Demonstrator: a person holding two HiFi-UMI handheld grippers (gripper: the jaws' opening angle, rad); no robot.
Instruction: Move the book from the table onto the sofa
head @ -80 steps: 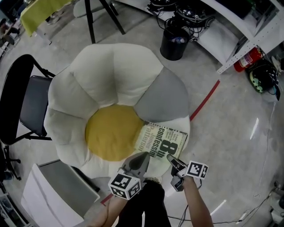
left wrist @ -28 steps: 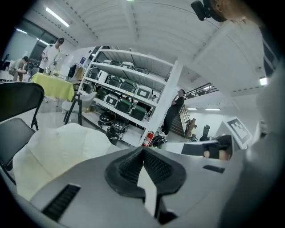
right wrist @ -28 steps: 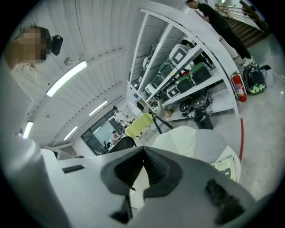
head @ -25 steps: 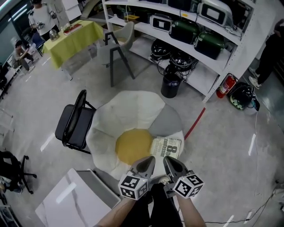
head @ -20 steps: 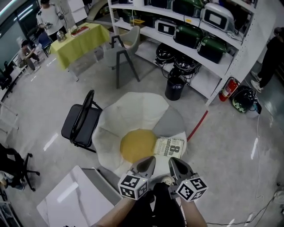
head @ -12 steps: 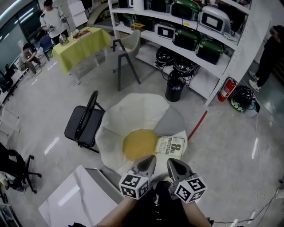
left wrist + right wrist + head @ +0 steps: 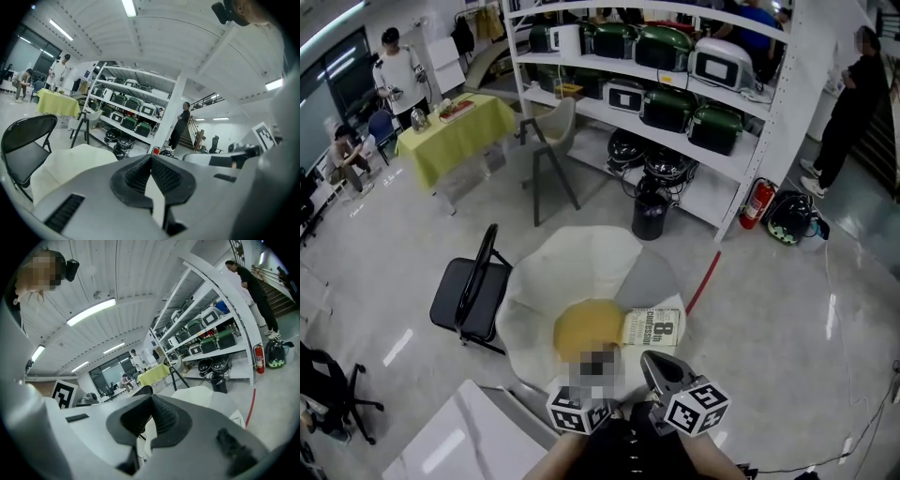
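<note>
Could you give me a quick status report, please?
Left tongs shut, empty. Right tongs shut, empty. Book lying on sofa, clear of both. Nothing blocking.

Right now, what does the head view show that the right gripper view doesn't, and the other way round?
Only the head view: the book in full, lying flat on the sofa beside its yellow centre, and the white table at the lower left. Only the right gripper view: the ceiling strip lights, and the right gripper with its ribbed pads up close, shut with nothing between them. Both: the shelving rack, the fire extinguisher, the yellow-covered table, the black chair and the sofa's pale petals.
</note>
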